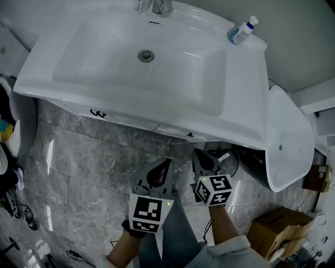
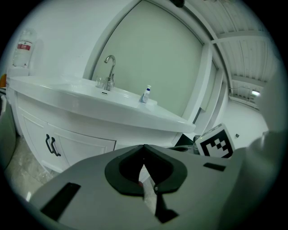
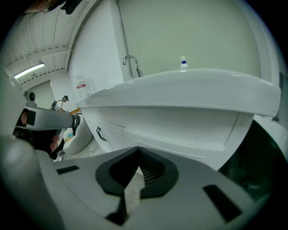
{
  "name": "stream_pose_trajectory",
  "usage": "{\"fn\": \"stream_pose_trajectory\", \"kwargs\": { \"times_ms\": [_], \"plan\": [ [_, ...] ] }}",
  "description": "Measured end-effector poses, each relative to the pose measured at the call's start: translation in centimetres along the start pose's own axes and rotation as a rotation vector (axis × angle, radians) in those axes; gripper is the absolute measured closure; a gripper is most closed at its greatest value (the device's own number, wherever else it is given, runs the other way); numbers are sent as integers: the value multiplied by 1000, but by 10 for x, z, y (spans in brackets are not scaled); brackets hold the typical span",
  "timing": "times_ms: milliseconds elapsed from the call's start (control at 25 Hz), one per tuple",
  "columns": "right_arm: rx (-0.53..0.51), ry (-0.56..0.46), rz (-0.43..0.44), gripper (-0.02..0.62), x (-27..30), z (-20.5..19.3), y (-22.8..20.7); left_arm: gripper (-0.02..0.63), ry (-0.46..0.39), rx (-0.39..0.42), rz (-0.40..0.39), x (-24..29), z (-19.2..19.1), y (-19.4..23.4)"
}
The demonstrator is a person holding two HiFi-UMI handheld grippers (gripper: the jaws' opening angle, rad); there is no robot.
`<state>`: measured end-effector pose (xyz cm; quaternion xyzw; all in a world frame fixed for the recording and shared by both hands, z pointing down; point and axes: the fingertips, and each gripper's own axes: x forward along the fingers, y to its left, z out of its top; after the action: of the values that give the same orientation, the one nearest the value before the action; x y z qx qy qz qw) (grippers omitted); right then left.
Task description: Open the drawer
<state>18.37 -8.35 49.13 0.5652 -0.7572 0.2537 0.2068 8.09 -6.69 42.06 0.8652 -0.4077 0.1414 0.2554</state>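
Head view: right gripper (image 1: 199, 155) nose-down, forward

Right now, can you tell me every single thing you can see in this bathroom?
sink: one, white, top middle.
tap: one, silver, behind the basin.
drain: one, silver, in the basin.
bottle: one, blue and white, sink's back right corner.
drawer: one, white, under the sink's front, closed.
door handles: two, black, left of the drawer.
floor: grey, marble-look tiles.
cardboard box: one, brown, bottom right.
left hand-held gripper: grey, low middle, shut, empty.
right hand-held gripper: grey, beside it, shut, empty.
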Motion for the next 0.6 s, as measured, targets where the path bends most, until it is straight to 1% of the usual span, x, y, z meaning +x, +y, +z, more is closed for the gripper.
{"fn": "stream_pose_trajectory", "kwargs": {
  "times_ms": [280, 440, 600],
  "plan": [
    [-61, 7, -43, 584, 25, -22, -12, 591, 19, 8, 8, 8, -20, 12],
    [-73, 23, -62, 583, 38, -34, -21, 591, 21, 12, 9, 9, -28, 16],
    [-72, 17, -88, 583, 45, -42, -28, 591, 23, 11, 18, 11, -38, 20]
  ]
}}
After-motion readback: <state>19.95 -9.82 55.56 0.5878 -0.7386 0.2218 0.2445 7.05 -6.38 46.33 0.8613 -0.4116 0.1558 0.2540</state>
